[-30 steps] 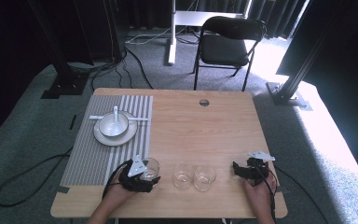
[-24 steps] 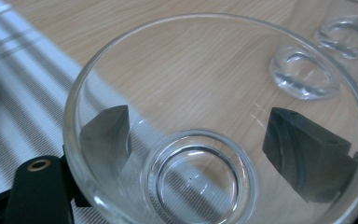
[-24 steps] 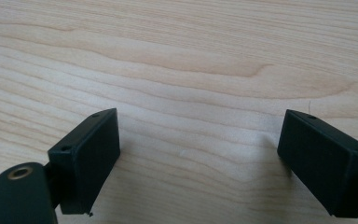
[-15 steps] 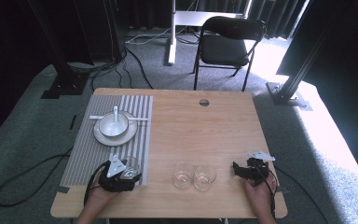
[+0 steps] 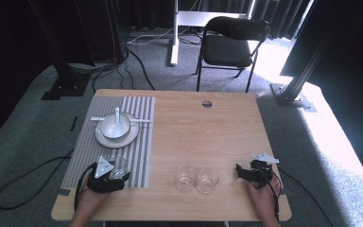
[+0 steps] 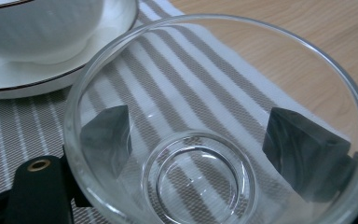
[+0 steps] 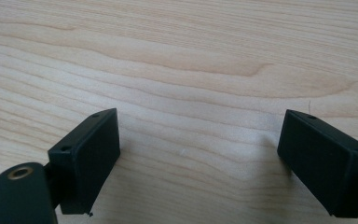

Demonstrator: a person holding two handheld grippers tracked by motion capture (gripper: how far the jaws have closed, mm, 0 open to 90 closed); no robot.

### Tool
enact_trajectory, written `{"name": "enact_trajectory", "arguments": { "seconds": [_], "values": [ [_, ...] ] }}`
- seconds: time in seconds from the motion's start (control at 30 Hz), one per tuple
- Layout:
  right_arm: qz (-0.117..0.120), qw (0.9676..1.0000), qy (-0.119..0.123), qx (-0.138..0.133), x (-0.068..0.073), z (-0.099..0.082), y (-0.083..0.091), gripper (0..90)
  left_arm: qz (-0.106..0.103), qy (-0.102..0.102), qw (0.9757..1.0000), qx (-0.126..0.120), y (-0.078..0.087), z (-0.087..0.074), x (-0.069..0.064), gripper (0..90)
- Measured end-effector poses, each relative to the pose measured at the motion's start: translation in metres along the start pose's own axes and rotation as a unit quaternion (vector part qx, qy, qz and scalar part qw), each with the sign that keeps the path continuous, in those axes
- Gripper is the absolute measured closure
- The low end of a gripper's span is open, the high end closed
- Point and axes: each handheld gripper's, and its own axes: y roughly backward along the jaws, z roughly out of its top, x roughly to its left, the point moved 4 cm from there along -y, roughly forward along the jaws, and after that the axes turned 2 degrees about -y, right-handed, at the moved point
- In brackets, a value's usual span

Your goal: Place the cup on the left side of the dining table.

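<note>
high view: the left tool (image 5: 116, 174) is clamped on a glass cup (image 5: 118, 166) over the striped placemat (image 5: 139, 142), near the plate (image 5: 105, 140); a bump there could chip it. left gripper view: smooth glass (image 6: 214, 126) might slip. right gripper view: the right tool (image 7: 198, 161) stands spread and empty above the tabletop (image 7: 191, 56).

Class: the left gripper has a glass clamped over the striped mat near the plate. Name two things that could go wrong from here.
1. The glass is smooth and held only by two jaws of the left gripper; it might slip or tip.
2. It sits close to the plate holding a bowl; a careless move could knock them together.
</note>
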Motion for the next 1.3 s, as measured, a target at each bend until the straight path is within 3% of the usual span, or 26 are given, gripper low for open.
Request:
{"name": "enact_trajectory", "arguments": {
  "seconds": [0.2, 0.4, 0.67, 1.17, 1.3],
  "values": [
    [0.000, 1.0000, 0.000, 0.000, 0.000, 0.000, 0.000, 12.4, 0.011, 0.013, 0.9998, -0.005, 0.001, 0.000, 0.012, 20.9],
    [0.000, 1.0000, 0.000, 0.000, 0.000, 0.000, 0.000, 12.3, 0.042, 0.026, 0.9988, 0.001, -0.003, 0.001, 0.019, 20.9],
    [0.000, 1.0000, 0.000, 0.000, 0.000, 0.000, 0.000, 12.3, 0.085, 0.048, 0.9952, 0.000, -0.007, 0.004, 0.030, 20.9],
    [-0.001, 1.0000, -0.001, 0.000, 0.000, 0.000, 0.000, 12.4, 0.086, 0.061, 0.9944, -0.009, -0.018, 0.009, 0.036, 20.9],
    [-0.001, 1.0000, 0.000, 0.000, 0.000, 0.000, 0.000, 12.3, 0.088, 0.052, 0.9947, -0.005, -0.023, 0.008, 0.036, 20.8]
  ]
}}
